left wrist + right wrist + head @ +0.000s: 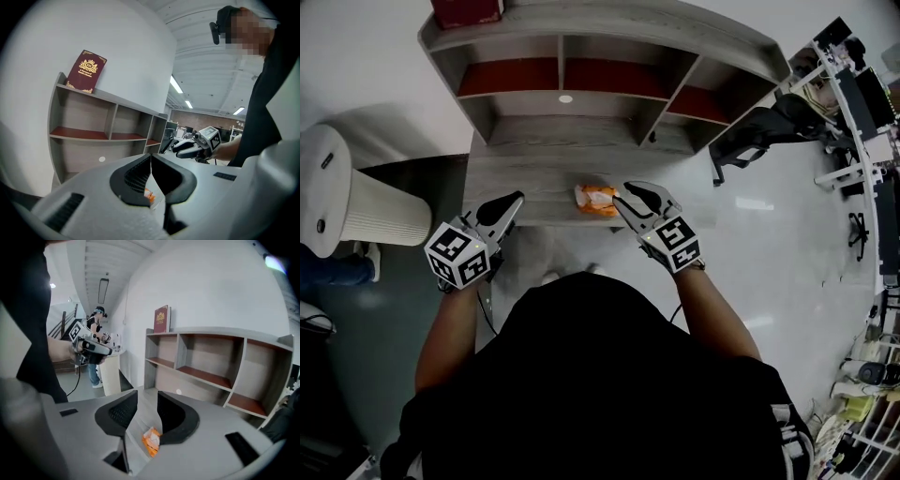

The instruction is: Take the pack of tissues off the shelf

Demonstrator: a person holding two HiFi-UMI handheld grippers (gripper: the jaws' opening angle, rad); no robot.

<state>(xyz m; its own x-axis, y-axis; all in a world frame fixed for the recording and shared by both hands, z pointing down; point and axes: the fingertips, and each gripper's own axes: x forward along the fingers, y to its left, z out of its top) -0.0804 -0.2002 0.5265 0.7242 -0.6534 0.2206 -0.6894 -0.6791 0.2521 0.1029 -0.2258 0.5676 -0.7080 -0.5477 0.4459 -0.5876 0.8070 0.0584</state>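
Tissues (596,200) overhead; sliver, perhaps, past left tongs (151,156)

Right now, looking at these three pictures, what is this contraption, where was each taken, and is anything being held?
No robot here: a person holds tongs in each hand. One picture looks down from a camera on the person's head; the other two come from cameras riding on the tongs. An orange pack of tissues lies on the bottom board of the grey shelf unit; a dark red book stands on top. The left tongs are shut and empty; the right tongs are open. Nothing is held.
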